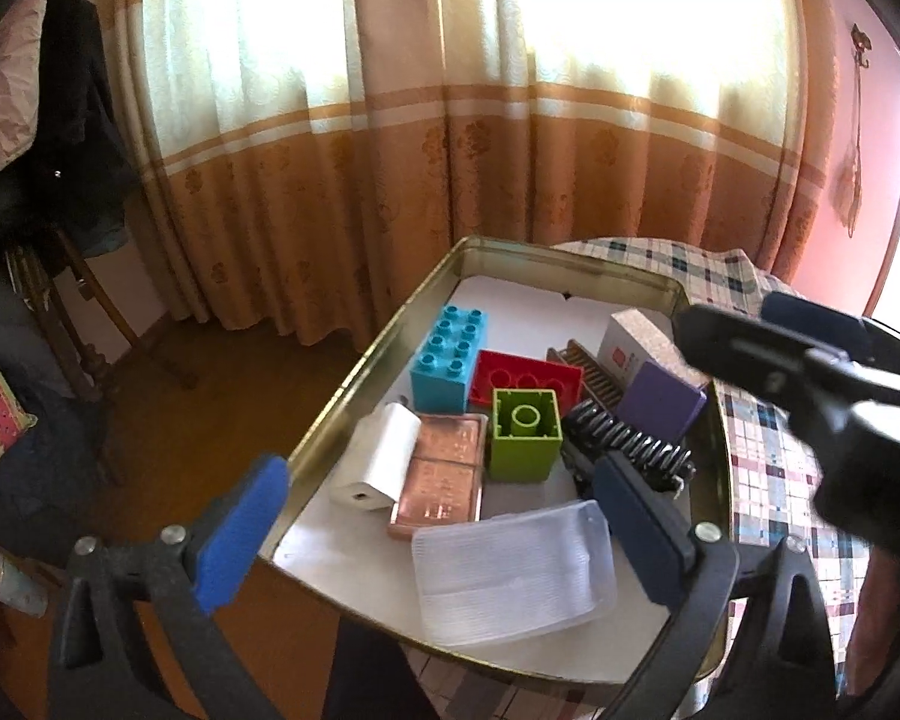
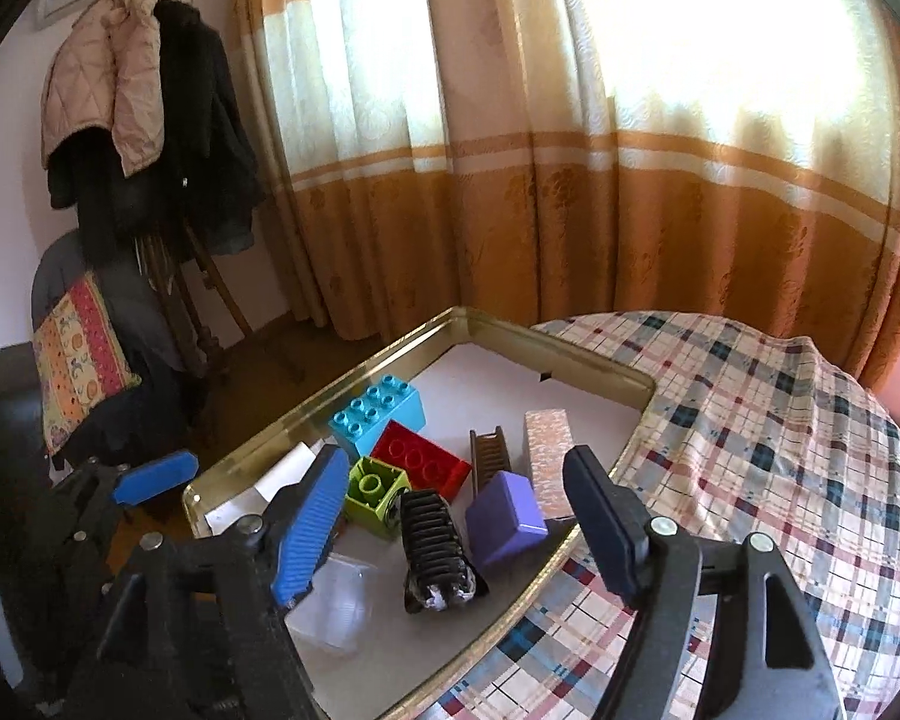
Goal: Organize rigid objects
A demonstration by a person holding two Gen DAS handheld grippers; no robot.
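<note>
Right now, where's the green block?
In the left wrist view the green block sits mid-tray, between the copper box and black clip, just before the red block.

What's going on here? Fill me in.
A person holds two grippers over a gold tin tray of small objects on a plaid-covered table. Both the left gripper and the right gripper are open and empty. The blocks, purple box, black spring and clear case all lie inside the tray.

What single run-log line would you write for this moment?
left tool: open, empty | right tool: open, empty | both above tin | inside: blocks, hair clip, purple box | nothing gripped
</note>
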